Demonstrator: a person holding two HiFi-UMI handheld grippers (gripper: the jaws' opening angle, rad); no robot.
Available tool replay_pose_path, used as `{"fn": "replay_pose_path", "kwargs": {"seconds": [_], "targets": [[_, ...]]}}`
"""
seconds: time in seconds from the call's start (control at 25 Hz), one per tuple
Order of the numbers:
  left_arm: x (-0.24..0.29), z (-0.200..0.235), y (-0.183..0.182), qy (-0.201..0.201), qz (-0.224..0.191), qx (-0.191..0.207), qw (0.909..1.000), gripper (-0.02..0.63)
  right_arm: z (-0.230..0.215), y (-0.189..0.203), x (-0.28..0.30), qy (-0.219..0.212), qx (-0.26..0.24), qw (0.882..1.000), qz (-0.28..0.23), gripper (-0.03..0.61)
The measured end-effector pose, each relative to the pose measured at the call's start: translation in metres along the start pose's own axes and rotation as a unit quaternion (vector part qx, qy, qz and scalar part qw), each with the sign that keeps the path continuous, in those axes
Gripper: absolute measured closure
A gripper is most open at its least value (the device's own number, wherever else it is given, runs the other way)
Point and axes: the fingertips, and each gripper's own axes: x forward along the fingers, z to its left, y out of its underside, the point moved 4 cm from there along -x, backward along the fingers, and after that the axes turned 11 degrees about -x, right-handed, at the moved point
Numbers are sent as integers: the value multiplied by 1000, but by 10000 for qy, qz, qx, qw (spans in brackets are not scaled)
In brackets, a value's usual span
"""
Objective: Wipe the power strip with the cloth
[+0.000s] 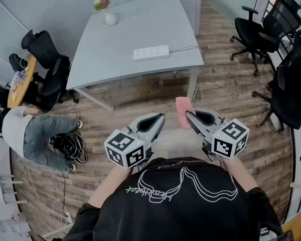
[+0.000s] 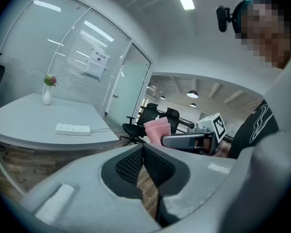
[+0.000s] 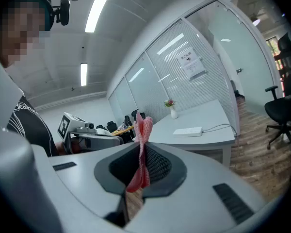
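Observation:
A white power strip lies near the front edge of the grey table, its cable running off to the right. It also shows far off as the power strip and the power strip. My right gripper is shut on a folded pink cloth, which sticks up between the jaws as the pink cloth. My left gripper is shut with nothing in it. Both are held over the floor, well short of the table.
A small white vase with flowers stands at the table's far left. Black office chairs stand at the right, another chair at the left. A person in jeans crouches at the left beside tangled cables.

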Motion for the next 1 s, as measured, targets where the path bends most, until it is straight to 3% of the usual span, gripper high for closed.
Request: {"fn": "replay_pose_path", "kwargs": {"seconds": [0.48, 1.0], "targets": [[1, 21, -11, -80, -118, 5, 9999, 600, -17, -5, 23, 37, 142, 9999, -58, 545], [41, 138, -66, 103, -74, -466, 9988, 600, -86, -29, 129, 228, 417, 9988, 117, 546]]}}
